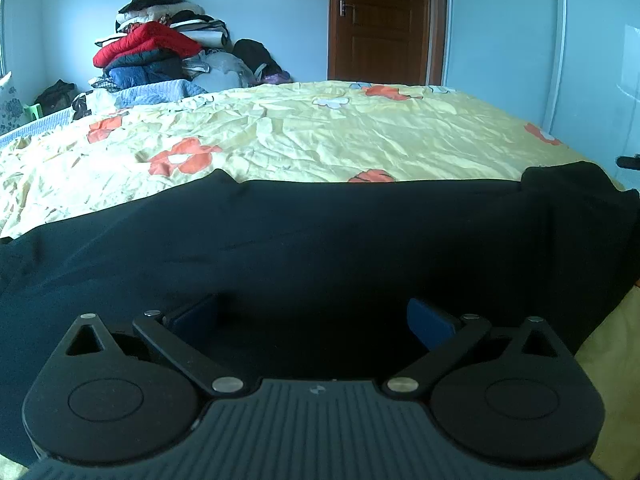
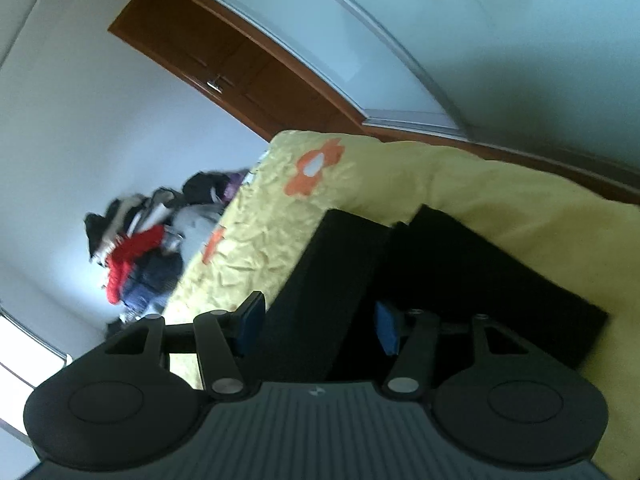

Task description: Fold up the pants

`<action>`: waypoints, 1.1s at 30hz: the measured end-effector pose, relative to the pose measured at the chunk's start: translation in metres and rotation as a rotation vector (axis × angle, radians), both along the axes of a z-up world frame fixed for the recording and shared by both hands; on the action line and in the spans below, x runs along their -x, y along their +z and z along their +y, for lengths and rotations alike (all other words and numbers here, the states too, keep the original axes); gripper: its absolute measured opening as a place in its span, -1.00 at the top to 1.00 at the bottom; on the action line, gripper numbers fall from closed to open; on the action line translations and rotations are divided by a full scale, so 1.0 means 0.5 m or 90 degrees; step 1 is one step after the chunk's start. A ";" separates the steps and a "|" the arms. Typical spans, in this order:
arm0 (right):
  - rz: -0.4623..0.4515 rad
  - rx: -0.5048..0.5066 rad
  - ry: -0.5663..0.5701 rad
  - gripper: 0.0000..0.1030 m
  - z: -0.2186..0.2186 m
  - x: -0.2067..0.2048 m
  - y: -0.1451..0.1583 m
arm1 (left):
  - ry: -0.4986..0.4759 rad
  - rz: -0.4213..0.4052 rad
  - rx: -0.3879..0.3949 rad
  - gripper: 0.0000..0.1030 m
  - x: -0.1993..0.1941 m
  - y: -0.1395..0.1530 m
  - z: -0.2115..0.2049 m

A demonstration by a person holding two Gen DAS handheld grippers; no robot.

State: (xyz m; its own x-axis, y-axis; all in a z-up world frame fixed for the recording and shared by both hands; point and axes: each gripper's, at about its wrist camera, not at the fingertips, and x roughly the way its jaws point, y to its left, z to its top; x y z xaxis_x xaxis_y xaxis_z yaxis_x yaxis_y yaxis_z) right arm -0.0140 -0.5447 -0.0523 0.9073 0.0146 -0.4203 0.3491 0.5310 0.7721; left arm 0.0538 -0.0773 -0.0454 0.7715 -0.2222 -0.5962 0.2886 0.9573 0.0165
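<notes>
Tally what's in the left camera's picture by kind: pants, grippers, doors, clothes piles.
Pants: 1
Left gripper: 1
Door: 1
Clothes pile: 1
Total: 4

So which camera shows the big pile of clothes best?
The left wrist view: the pile of clothes sits upright and sharp against the far wall behind the bed. The right wrist view shows it tilted, smaller and blurred.
</notes>
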 end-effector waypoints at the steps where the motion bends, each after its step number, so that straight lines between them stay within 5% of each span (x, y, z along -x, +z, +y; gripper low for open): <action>1: -0.004 -0.006 -0.006 -0.12 -0.003 -0.013 -0.005 | 0.000 0.000 0.000 -1.00 0.000 0.000 0.000; 2: -0.003 -0.011 -0.013 -0.10 -0.003 -0.025 -0.008 | 0.000 0.000 0.000 -1.00 0.000 0.000 -0.001; 4: 0.003 -0.013 -0.018 0.23 -0.010 -0.054 -0.019 | 0.000 0.000 0.001 -1.00 0.000 0.000 0.000; 5: 0.012 -0.007 -0.013 0.76 -0.010 -0.056 -0.018 | 0.000 0.000 0.002 -1.00 0.000 0.000 0.000; 6: 0.018 -0.005 -0.004 0.90 -0.009 -0.061 -0.015 | -0.001 -0.002 0.005 -1.00 0.001 0.001 0.002; 9: -0.004 0.018 0.025 0.90 -0.002 -0.074 0.025 | 0.010 -0.014 -0.005 -0.82 0.008 0.018 -0.001; 15: -0.205 0.125 0.018 0.91 0.000 -0.010 0.230 | -0.004 -0.058 0.025 -0.88 -0.004 0.085 -0.002; 17: -0.175 0.157 -0.002 0.91 -0.004 0.025 0.236 | 0.016 -0.066 0.007 -0.89 -0.021 0.088 0.000; 19: -0.074 0.190 -0.024 0.91 -0.010 0.047 0.196 | 0.034 -0.045 -0.021 -0.88 -0.042 0.078 0.003; 23: 0.063 0.112 -0.047 0.90 -0.044 0.087 0.061 | 0.046 0.018 -0.029 -0.85 -0.069 0.061 0.019; 27: 0.022 0.077 -0.045 0.90 -0.044 0.098 0.061 | 0.041 -0.004 -0.023 -0.88 -0.059 0.074 0.020; 30: -0.052 0.140 -0.022 0.90 -0.018 0.096 0.128 | 0.034 -0.040 -0.047 -0.88 -0.047 0.080 0.009; 33: 0.007 0.177 -0.017 0.90 -0.010 0.086 0.123 | 0.027 -0.045 -0.068 -0.89 -0.045 0.073 -0.005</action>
